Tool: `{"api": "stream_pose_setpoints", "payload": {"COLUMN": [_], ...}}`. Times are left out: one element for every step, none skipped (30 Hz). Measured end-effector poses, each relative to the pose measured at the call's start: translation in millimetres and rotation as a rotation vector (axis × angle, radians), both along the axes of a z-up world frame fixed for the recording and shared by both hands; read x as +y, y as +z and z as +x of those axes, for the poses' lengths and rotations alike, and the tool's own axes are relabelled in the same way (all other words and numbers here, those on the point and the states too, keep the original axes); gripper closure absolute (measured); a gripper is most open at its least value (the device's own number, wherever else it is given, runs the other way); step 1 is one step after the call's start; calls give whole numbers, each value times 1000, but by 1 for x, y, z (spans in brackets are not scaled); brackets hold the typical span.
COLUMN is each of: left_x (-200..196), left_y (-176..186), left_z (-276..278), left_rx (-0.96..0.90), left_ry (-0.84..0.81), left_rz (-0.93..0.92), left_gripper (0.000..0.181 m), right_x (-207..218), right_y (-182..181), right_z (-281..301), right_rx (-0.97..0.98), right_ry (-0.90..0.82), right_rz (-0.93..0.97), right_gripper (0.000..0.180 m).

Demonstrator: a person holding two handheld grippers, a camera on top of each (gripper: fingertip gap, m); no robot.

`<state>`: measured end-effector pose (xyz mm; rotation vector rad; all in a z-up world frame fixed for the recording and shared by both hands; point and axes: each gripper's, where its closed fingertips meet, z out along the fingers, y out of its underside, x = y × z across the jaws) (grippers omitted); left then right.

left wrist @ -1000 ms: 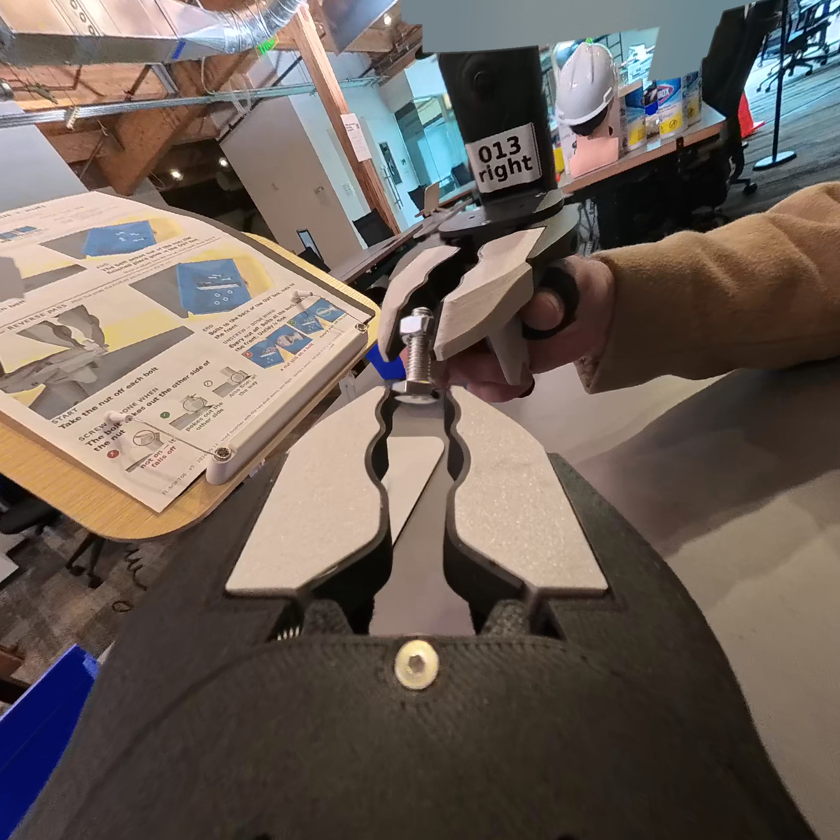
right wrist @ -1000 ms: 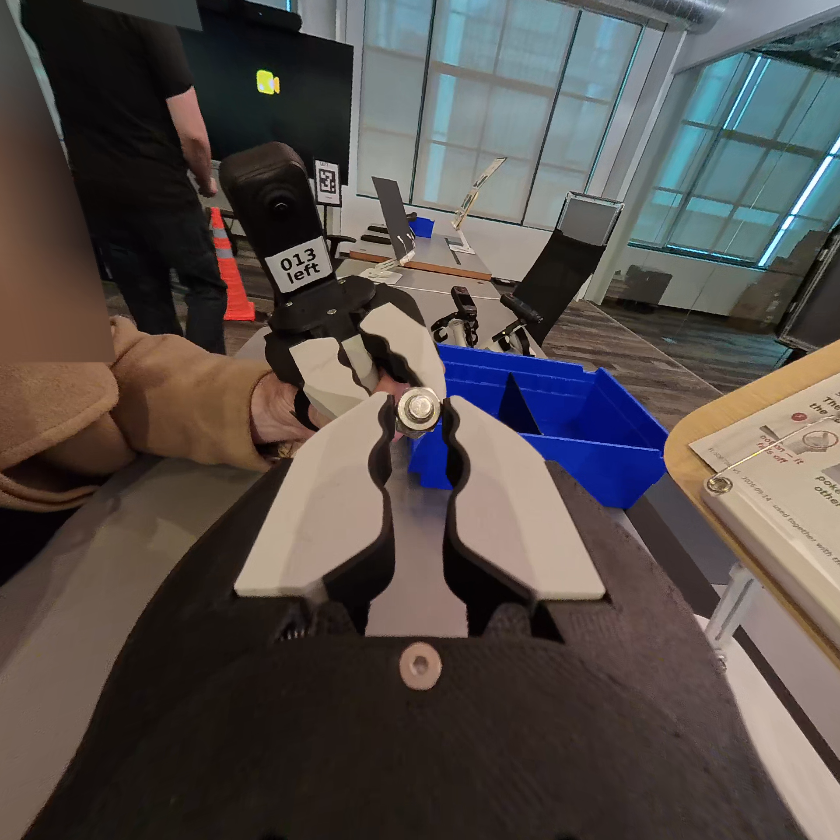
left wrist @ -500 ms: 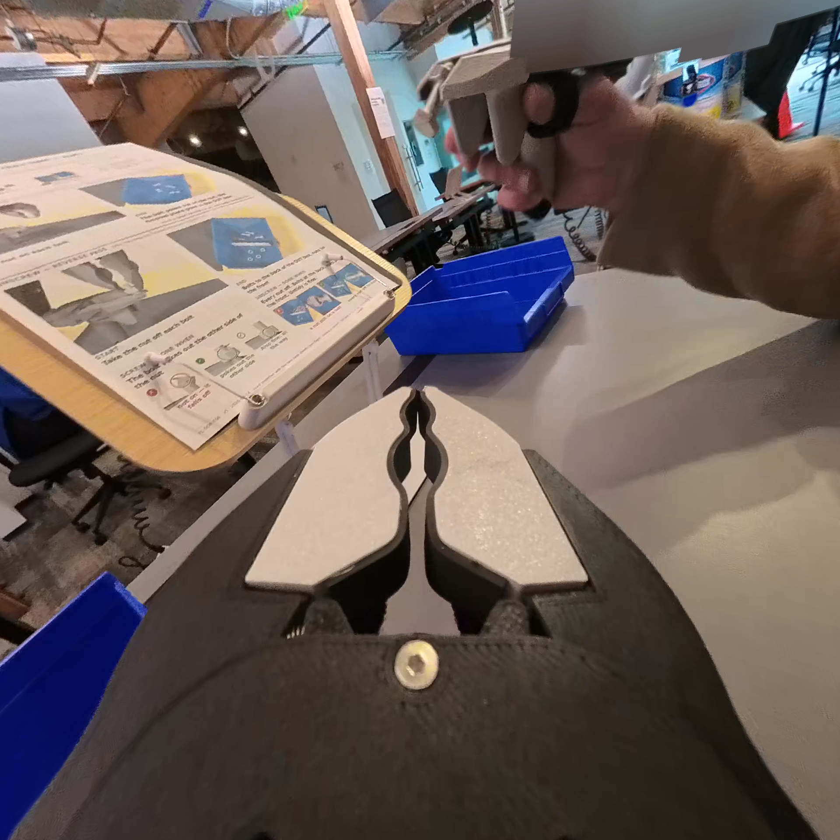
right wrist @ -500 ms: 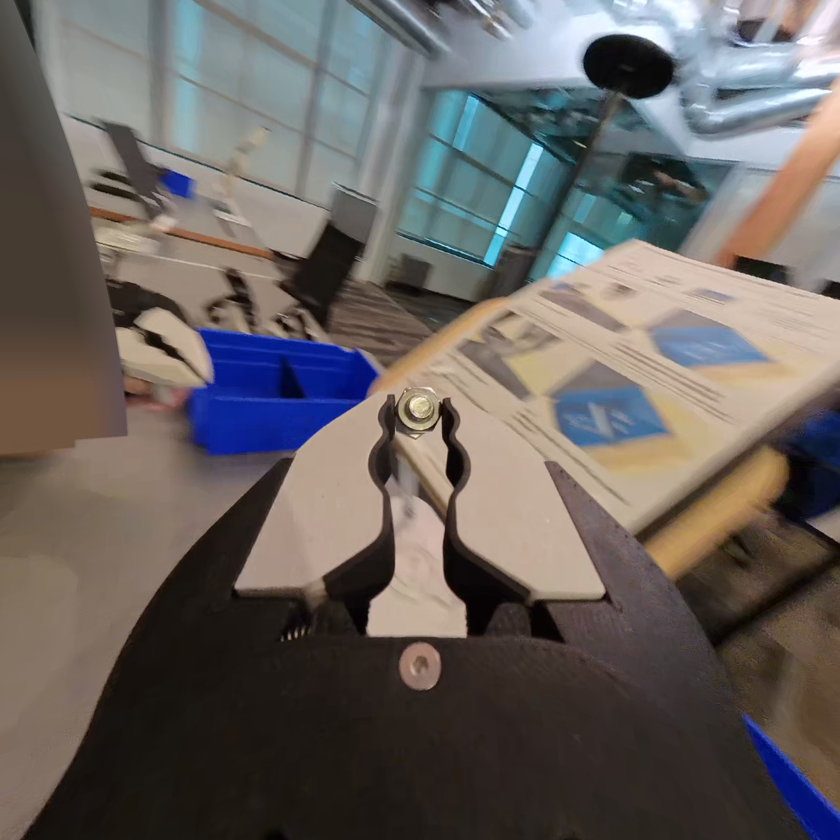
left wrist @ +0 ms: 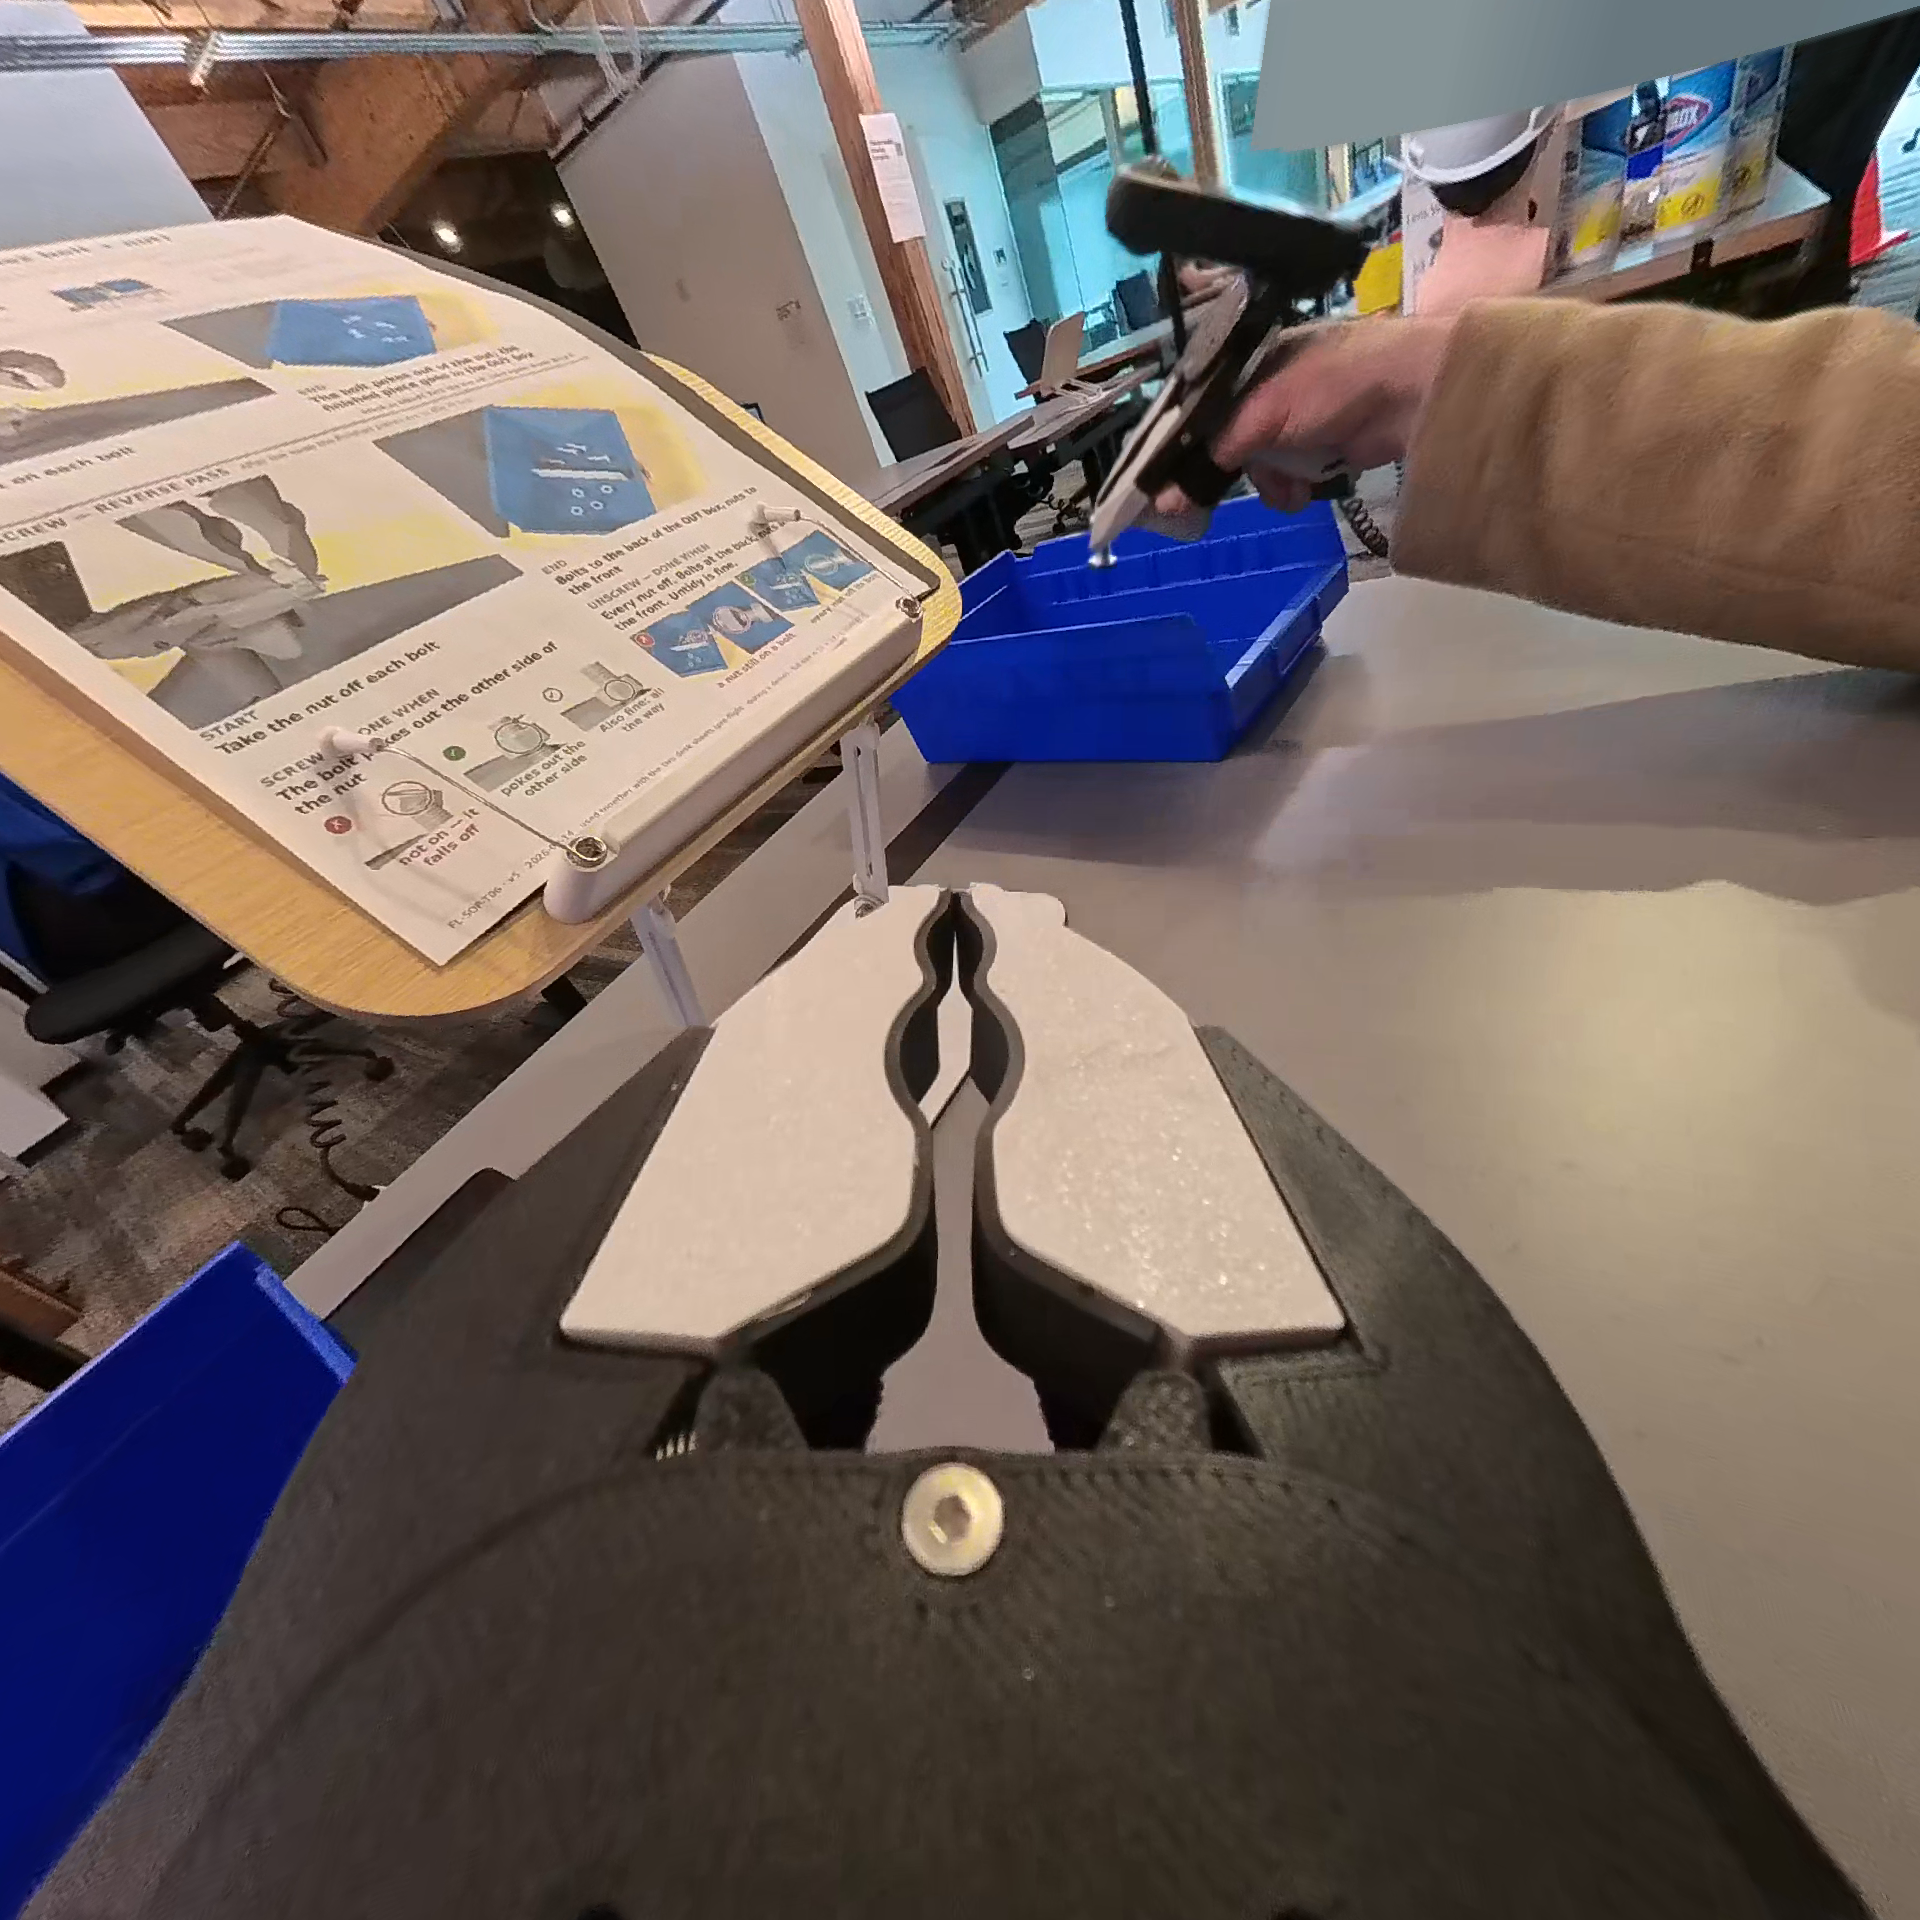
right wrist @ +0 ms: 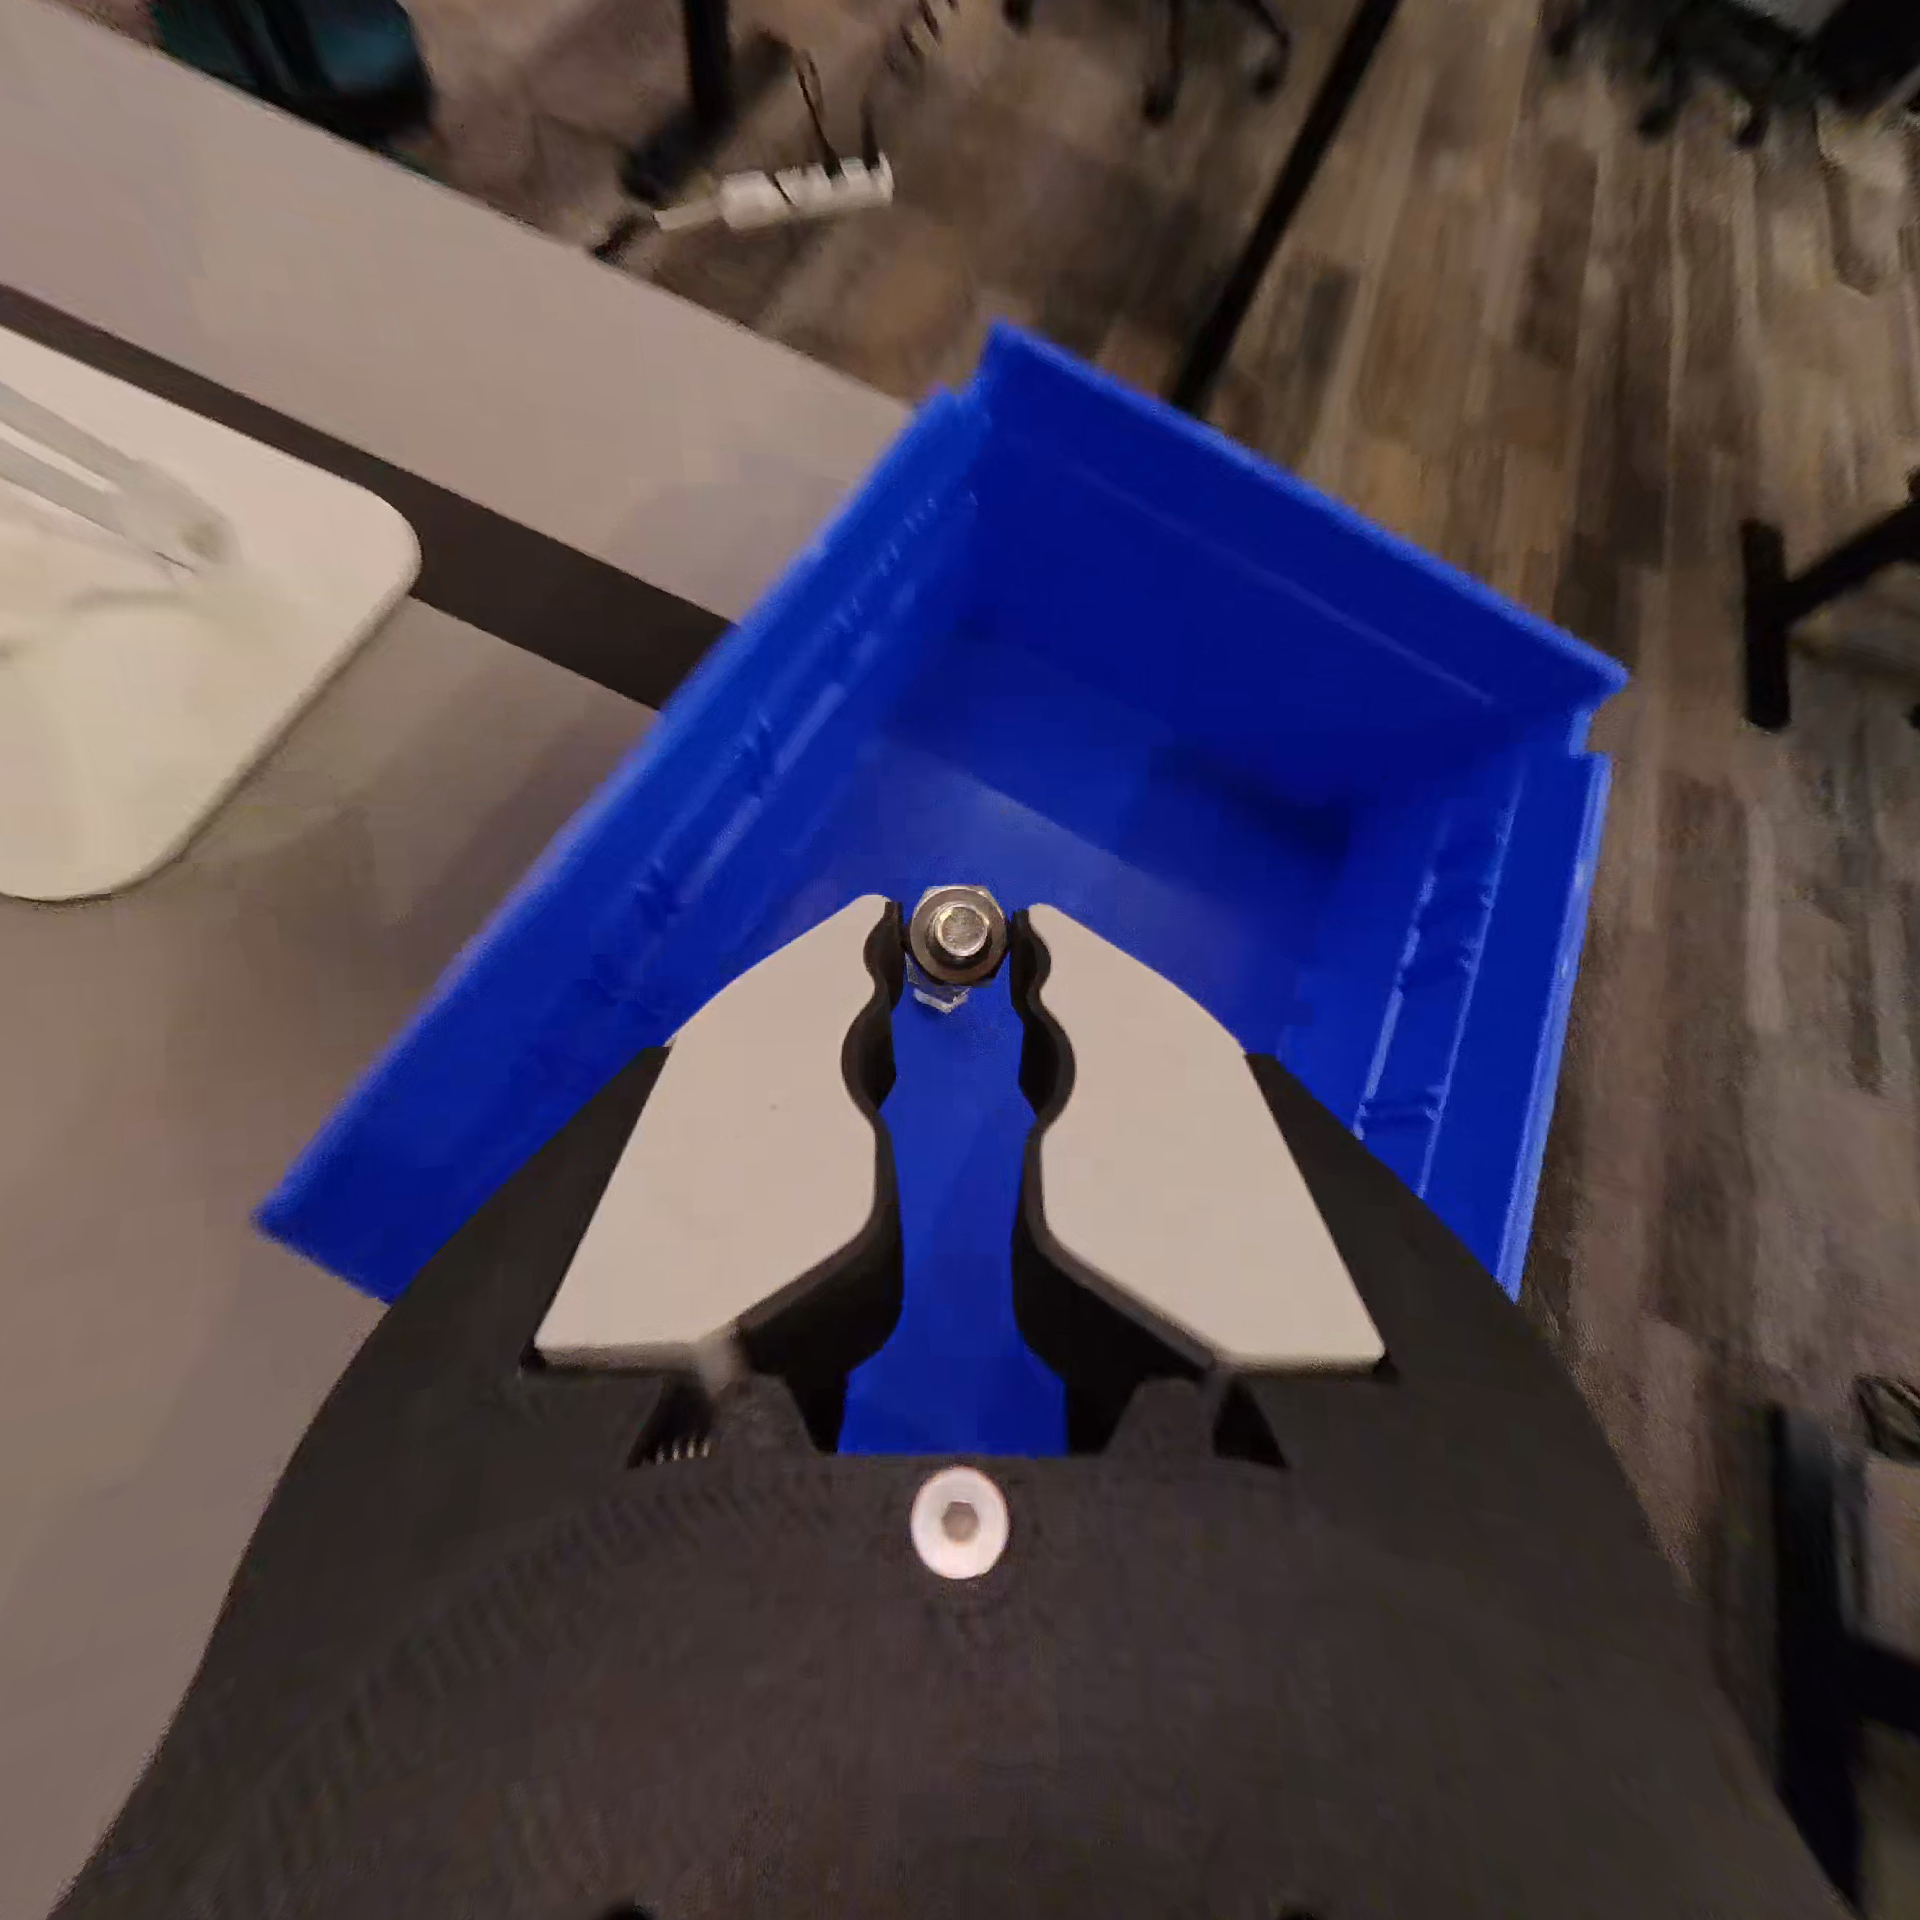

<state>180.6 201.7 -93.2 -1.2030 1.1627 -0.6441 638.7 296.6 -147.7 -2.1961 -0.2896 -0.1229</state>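
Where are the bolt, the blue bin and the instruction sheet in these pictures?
bolt (right wrist: 957, 932): right wrist view, on its end, between the right gripper's fingertips.
blue bin (right wrist: 727, 790): right wrist view, on its left wall.
instruction sheet (left wrist: 395, 582): left wrist view, on the page's middle.

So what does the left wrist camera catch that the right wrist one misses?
Only the left wrist view shows the left gripper, shut and empty, the tilted instruction board, a person's hand and tan sleeve, and another blue bin at the near left corner.

Only the right wrist view looks down into the bin's empty compartment and shows the wood floor and a white base.

Both show the right gripper shut on a bolt, the blue bin beneath it, and the grey table.
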Motion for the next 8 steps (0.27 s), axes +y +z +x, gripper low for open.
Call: {"api": "stream_pose_setpoints", "payload": {"left_x": [1,1,1,1,2,2,2,2], "left_y": [-1,-1,-1,-1,-2,-2,-2,-2], "left_z": [0,0,0,0,0,-1,-1,-1], "left_rx": [4,4,3,4,5,7,9,9], "left_ry": [3,4,3,3,7,11,11,11], "left_rz": [-2,-3,-4,-6,-6,-5,-6,-8], "left_gripper": [181,181,181,181,181,181,181,181], "right_x": [0,0,1,1,2,3,4,5], "right_y": [-9,-17,-23,-29,-35,-39,-43,-47], "right_z": [6,12,18,21,23,25,28,30], "right_rx": [-10,-18,-29,-34,-33,-37,-47,-57], "right_ry": [-20,-40,-58,-68,-72,-80,-90,-98], "right_rz": [-31,-55,-73,-91,-106,-118,-127,-137], "right_gripper": [160,160,160,160,159,160,160,160]}}
